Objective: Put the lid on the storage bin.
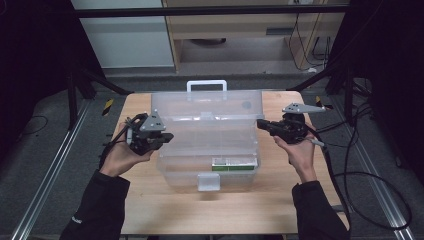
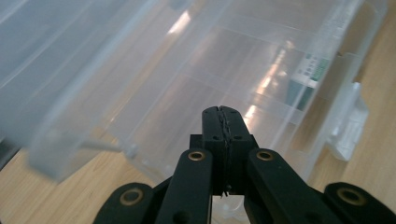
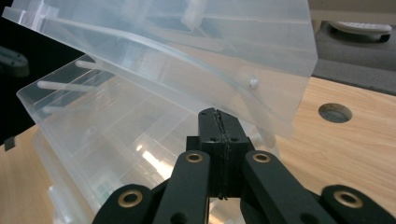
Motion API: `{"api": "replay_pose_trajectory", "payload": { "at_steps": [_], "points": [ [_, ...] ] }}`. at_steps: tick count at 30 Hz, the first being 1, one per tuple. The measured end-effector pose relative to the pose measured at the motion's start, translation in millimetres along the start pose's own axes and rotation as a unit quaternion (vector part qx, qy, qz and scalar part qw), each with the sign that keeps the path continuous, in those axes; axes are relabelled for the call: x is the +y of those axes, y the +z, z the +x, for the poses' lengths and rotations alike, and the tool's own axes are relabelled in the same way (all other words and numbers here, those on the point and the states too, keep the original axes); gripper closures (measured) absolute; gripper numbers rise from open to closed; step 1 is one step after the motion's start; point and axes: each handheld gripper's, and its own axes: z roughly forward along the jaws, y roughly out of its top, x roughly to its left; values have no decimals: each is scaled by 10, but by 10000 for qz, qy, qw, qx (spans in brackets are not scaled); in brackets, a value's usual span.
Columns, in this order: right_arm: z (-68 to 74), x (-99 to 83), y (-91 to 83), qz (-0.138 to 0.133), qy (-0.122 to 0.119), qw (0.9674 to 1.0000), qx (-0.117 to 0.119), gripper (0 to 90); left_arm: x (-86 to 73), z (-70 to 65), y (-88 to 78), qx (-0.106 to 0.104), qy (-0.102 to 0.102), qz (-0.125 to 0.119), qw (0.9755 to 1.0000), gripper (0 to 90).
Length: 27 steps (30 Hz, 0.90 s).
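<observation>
A clear plastic toolbox [image 1: 207, 150] stands in the middle of the wooden table [image 1: 280, 200], its lid [image 1: 207, 102] raised at the back with a white handle [image 1: 206, 85] on top. A green and white label [image 1: 234, 164] shows through its front wall, above a clear latch [image 1: 208, 181]. My left gripper [image 1: 167, 137] is by the box's left wall, jaws shut with nothing between them; in the left gripper view its tips [image 2: 223, 114] point at the box [image 2: 196, 70]. My right gripper [image 1: 261, 123] is shut and empty at the right rim, its tips [image 3: 217, 116] just under the lid's edge [image 3: 187, 42].
A round hole [image 3: 335, 112] is cut in the tabletop to the right of the box. Cables [image 1: 360, 175] trail off the right side onto the floor. Dark frame posts [image 1: 75, 90] stand at both back corners. Bare wood lies in front of the box.
</observation>
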Motion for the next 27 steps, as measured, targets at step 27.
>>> {"api": "replay_pose_trajectory", "payload": {
  "at_steps": [27],
  "points": [
    [111,-322,-62,216,-135,9997,41,900,-575,155,76,201,-1014,-287,9942,894]
  ]
}}
